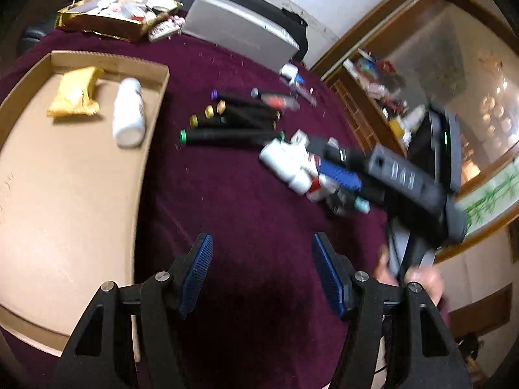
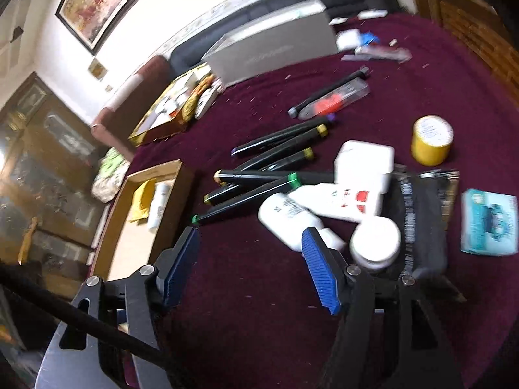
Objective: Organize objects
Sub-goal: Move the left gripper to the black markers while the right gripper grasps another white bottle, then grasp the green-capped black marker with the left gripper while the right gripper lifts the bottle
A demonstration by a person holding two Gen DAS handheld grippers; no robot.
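The left tongs (image 1: 261,272) stand apart with nothing between their blue pads, above bare maroon cloth (image 1: 246,201). In the left wrist view, a cardboard tray (image 1: 65,194) lies to the left on the cloth, holding a yellow packet (image 1: 75,92) and a white bottle (image 1: 128,111) on its side, near each other but apart. Right of the tray lies a bundle of black markers (image 1: 233,123) with coloured caps. Further right, the right tongs (image 1: 324,175), blurred, sit over a cluster of white bottles (image 1: 288,165); a hand (image 1: 412,278) grips their handle. A grey box (image 1: 240,32) rests at the far edge.

In the right wrist view, the right tongs (image 2: 249,265) are also spread, empty, over the cloth. Just beyond their right pad lie white bottles (image 2: 292,217) and a white jar (image 2: 376,243), with a dark pouch (image 2: 421,217) beside them. A yellow jar (image 2: 431,139) stands upright further back, a teal box (image 2: 489,223) at the right. The markers (image 2: 269,168) lie between the bottles and the tray (image 2: 142,227).
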